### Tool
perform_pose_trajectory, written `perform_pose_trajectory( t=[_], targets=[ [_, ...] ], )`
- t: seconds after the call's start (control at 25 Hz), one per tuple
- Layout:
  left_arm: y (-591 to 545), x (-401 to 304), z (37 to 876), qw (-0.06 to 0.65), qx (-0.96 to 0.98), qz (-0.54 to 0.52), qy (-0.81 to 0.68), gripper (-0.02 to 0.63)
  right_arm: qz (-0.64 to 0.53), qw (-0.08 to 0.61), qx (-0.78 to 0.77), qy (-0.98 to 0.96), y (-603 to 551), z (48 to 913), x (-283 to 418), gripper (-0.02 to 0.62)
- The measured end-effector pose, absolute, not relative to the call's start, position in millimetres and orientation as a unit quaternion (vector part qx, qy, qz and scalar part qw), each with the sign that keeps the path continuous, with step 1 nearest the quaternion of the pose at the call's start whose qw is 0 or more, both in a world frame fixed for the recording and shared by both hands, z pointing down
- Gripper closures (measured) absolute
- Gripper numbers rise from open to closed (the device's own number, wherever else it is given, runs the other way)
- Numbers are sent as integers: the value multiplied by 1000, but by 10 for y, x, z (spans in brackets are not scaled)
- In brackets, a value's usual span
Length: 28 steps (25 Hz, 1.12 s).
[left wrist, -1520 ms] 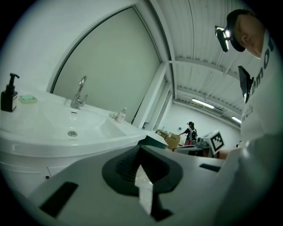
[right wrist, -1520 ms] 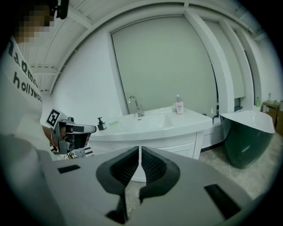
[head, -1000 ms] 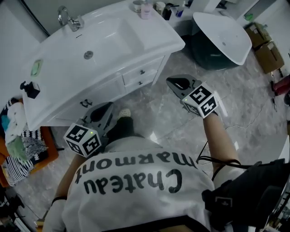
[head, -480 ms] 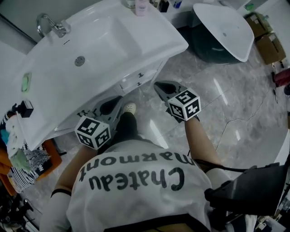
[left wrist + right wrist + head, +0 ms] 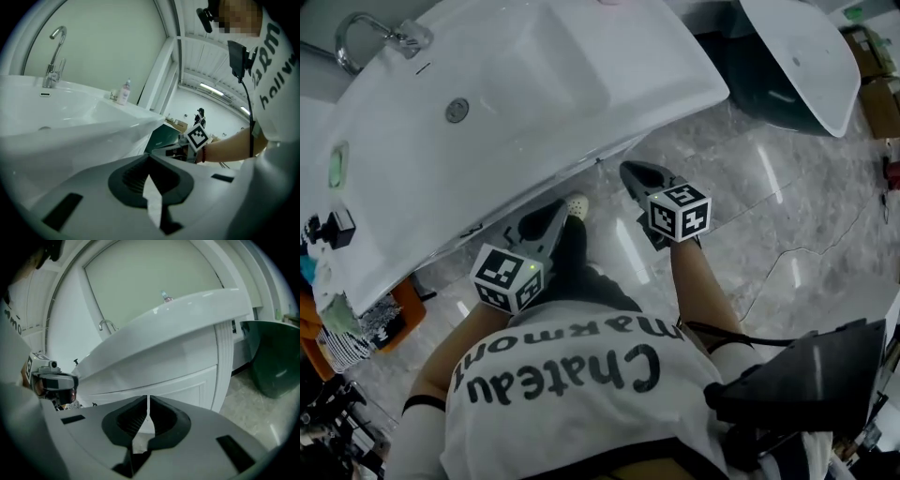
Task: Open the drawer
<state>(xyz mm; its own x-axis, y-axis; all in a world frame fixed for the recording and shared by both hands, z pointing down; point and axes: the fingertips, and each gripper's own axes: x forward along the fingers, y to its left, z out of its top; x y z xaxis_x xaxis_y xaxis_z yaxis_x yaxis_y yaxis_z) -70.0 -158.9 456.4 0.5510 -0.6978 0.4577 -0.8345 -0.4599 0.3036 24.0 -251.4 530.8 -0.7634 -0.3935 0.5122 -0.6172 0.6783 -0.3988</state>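
Right tool (image 5: 630,172) closed, empty, tilted down toward vanity cabinet (image 5: 187,366), left tool (image 5: 560,210) closed, low alongside

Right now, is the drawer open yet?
Nothing looks done yet: the white cabinet front under the sink sits flush and shut. In hand: the left tongs and right tongs are both shut and empty, held near the cabinet and not touching it. Left: reach a drawer, grip its handle and pull.

Head view: overhead, steeply down, washbasin (image 5: 534,94) at 11 o'clock. Left gripper view: close, at rim height. Right gripper view: lower, facing cabinet front (image 5: 178,380). Shared: washbasin, faucet (image 5: 375,37).
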Motion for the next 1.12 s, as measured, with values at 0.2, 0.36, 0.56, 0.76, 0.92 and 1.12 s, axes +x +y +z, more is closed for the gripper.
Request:
perform_pose_trajectory(
  t=[0.2, 0.36, 0.56, 0.76, 0.92, 1.12],
  targets=[
    [-1497, -755, 4802, 251, 849, 172, -432, 598, 289, 210, 300, -885, -2737, 5764, 202, 583],
    [-1423, -747, 5003, 250, 855, 205, -405, 598, 304, 220, 300, -877, -2843, 6089, 94, 445],
    [-1337, -755, 5202, 261, 855, 236, -381, 598, 334, 213, 305, -866, -2862, 6391, -27, 426],
    [-1360, -772, 5314, 266, 852, 249, -377, 598, 325, 219, 313, -865, -2969, 6589, -88, 419],
    [-1272, -793, 5364, 283, 846, 258, -370, 598, 316, 222, 313, -868, -3047, 6705, -165, 417],
    [-1282, -883, 5371, 284, 842, 256, -380, 598, 289, 255, 300, -873, -3088, 6792, -297, 417]
  ],
)
